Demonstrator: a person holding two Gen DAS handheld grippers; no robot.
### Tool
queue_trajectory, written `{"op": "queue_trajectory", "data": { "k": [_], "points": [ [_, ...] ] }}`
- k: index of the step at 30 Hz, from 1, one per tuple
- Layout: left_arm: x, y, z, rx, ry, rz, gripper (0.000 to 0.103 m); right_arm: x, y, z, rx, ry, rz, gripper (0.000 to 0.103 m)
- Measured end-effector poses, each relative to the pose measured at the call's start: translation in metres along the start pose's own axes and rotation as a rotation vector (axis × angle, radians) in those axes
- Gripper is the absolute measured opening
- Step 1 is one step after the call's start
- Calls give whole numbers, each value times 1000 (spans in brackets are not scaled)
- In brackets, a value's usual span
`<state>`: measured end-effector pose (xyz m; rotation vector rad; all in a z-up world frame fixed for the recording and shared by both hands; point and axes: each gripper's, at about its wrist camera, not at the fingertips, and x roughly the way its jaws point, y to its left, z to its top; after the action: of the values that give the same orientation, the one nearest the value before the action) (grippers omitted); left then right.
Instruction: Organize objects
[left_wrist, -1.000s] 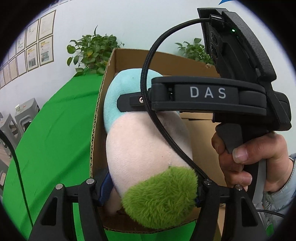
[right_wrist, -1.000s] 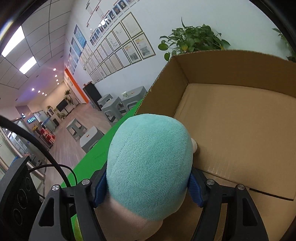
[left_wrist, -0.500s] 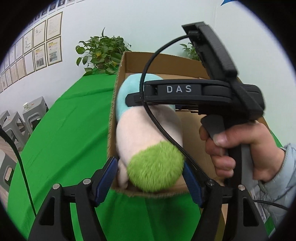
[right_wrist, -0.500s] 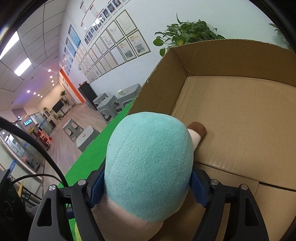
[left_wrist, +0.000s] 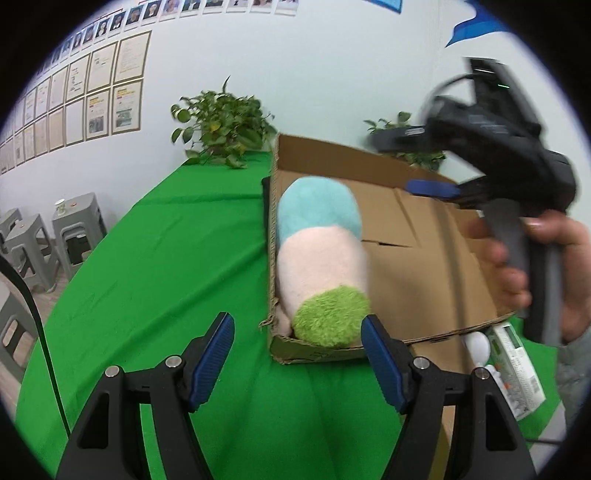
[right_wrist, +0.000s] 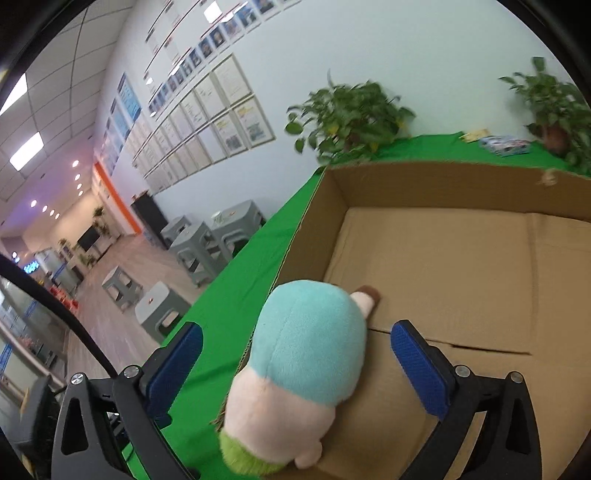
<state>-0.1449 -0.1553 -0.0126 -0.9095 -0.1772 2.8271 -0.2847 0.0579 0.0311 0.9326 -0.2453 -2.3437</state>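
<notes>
Both grippers, left & right, opening, off plush toy; back straight away from cardboard box, w/o snagging.

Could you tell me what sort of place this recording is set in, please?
Probably an office or company showroom: rows of framed certificates line the wall, grey plastic stools stand on a wood-look floor, and potted plants sit on the table with a green cloth.

Plush toy: lies in cardboard box on green bench. My left tongs: opening, nothing between them.
</notes>
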Motion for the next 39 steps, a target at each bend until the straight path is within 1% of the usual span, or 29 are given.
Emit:
{"op": "queue_trajectory", "data": {
  "k": [1,2,3,4,6,8,11,13,15,18,20,21,25,27,30,32,36,39],
  "points": [
    [-2,0,2,11,-12,-1,78,-22,1,-4,13,-18,-20,103],
    [-5,-2,3,23,-28,-1,79,-40,2,-11,22,-33,-41,103],
    [-6,-3,4,28,-37,-2,79,-60,3,-18,31,-48,-73,103],
    [-8,-6,6,35,-41,-2,79,-89,6,-30,40,-72,-124,103],
    [-10,-10,7,45,-55,3,79,-125,8,-50,54,-106,-177,103],
    [-11,-16,8,57,-63,33,79,-163,7,-83,82,-133,-264,103],
    [-15,-29,3,68,-61,34,79,-195,6,-132,112,-132,-323,103],
    [-21,-41,-2,76,-63,24,79,-204,1,-165,137,-121,-343,103],
    [-28,-54,-9,87,-62,25,79,-204,-4,-183,148,-108,-350,103],
    [-38,-71,-19,89,-56,43,79,-210,-9,-206,125,-104,-333,103],
    [-46,-82,-24,80,-54,51,79,-211,-9,-218,102,-98,-295,103],
    [-49,-87,-26,76,-54,58,79,-204,-13,-214,93,-94,-278,102],
    [-55,-107,-29,89,-36,78,79,-207,-17,-227,82,-85,-210,102],
    [-56,-111,-28,87,-27,93,79,-207,-19,-231,72,-77,-192,102],
    [-50,-113,-27,67,-7,96,79,-206,-23,-234,48,-60,-177,102],
    [-42,-115,-26,62,4,101,79,-202,-28,-236,43,-50,-152,102],
    [-24,-119,-27,59,46,113,79,-191,-39,-239,60,-18,-97,102],
    [-15,-123,-26,40,84,105,79,-182,-46,-241,77,12,-62,102]
  ]
}}
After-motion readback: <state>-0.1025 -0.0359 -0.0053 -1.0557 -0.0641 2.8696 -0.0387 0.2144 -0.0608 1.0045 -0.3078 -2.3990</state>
